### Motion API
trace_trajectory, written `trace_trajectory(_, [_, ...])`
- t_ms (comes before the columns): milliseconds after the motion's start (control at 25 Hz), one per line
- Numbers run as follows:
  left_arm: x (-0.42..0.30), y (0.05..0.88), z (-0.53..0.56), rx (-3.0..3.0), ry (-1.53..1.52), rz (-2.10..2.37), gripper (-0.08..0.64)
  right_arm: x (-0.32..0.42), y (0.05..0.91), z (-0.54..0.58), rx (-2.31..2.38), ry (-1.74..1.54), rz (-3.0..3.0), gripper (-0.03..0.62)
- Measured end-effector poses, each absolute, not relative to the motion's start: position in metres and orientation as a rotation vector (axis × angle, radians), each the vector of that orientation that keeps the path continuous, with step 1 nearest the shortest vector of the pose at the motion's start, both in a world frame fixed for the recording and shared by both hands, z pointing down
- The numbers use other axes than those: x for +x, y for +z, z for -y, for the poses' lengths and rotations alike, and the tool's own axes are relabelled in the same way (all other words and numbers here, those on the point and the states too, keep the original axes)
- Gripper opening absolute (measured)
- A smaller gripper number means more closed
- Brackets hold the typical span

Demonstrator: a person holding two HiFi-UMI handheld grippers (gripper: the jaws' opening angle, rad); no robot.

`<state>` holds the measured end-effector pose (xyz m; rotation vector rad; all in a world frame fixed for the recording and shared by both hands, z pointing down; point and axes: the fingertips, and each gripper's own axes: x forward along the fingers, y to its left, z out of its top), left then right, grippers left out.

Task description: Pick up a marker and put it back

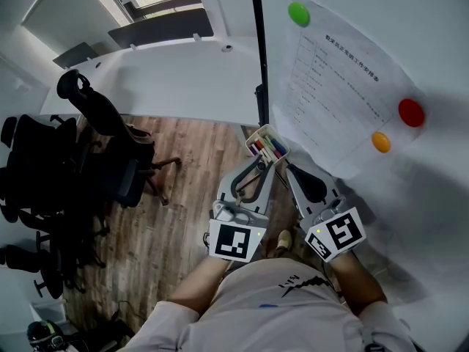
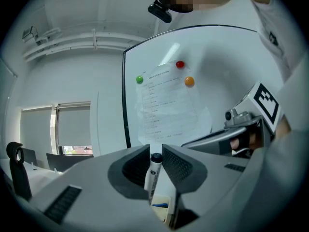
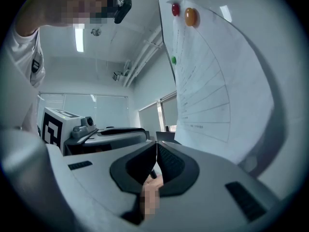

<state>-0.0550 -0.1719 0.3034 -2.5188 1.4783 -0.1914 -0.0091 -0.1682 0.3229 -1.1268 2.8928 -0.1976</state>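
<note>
Person at a whiteboard [image 1: 352, 20], seen from the head view and 2 gripper views. A small tray [image 1: 258, 134] of markers is fixed at the board's near left edge, below a printed sheet [image 1: 344, 72] held by 3 magnets: green [image 1: 298, 13], red [image 1: 411, 112] and orange [image 1: 380, 141].

The left hand-held gripper [image 2: 155, 151] pinches 1 marker [image 2: 154, 170], white-bodied with a black cap, upright between its ribbed pads. The marker's lower end sits at the tray, where a blue marker lies. The right hand-held gripper [image 3: 157, 146] has its jaws pressed together on nothing that can be made out, and it hovers just right of the left one, near the board.

Step in hand, as judged: the grip on the marker at the tray. Whether the marker has left the tray cannot be told. The next move likely calls for a straight lift clear of the other markers, then a return into the same slot. The jaws should spread only once the marker rests inside.

An office chair [image 1: 110, 145] and a white desk [image 1: 168, 72] stand to the far left.
</note>
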Motion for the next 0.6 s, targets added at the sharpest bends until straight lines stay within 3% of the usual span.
trace_trajectory(600, [-0.059,0.365,0.204,-2.563,-0.296,-1.422,0.084,-0.010,0.356,0.184,-1.220,-0.285,-2.907,0.014])
